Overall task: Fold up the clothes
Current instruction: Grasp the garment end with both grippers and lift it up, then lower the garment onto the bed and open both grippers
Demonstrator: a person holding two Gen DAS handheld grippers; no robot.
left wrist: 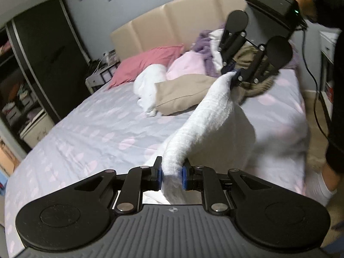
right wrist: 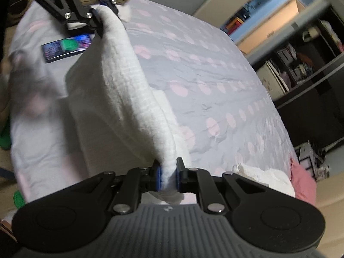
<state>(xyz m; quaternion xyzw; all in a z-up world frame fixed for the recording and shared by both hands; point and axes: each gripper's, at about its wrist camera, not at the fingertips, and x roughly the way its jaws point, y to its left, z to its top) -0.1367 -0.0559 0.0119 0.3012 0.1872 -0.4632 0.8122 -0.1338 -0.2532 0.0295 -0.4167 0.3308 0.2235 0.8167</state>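
Observation:
A white textured cloth [left wrist: 210,116] hangs stretched in the air above the bed, held at two ends. My left gripper [left wrist: 172,177] is shut on one bunched corner, blue pads pressing the fabric. The other corner sits in my right gripper [left wrist: 233,76], which appears ahead in the left wrist view, also shut. From the right wrist view, the cloth [right wrist: 120,90] runs from my right gripper [right wrist: 168,179] up to the left gripper [right wrist: 101,10] at top left. The cloth's lower part drapes down toward the bed's edge.
The bed [left wrist: 96,133] has a lilac sheet with pink spots. Near the beige headboard [left wrist: 172,23] lie a pink pillow [left wrist: 148,62], a beige pillow [left wrist: 182,92], white laundry [left wrist: 148,86] and a clothes pile [left wrist: 206,47]. A lit phone [right wrist: 66,48] lies on the bed. A dark wardrobe [left wrist: 43,64] stands left.

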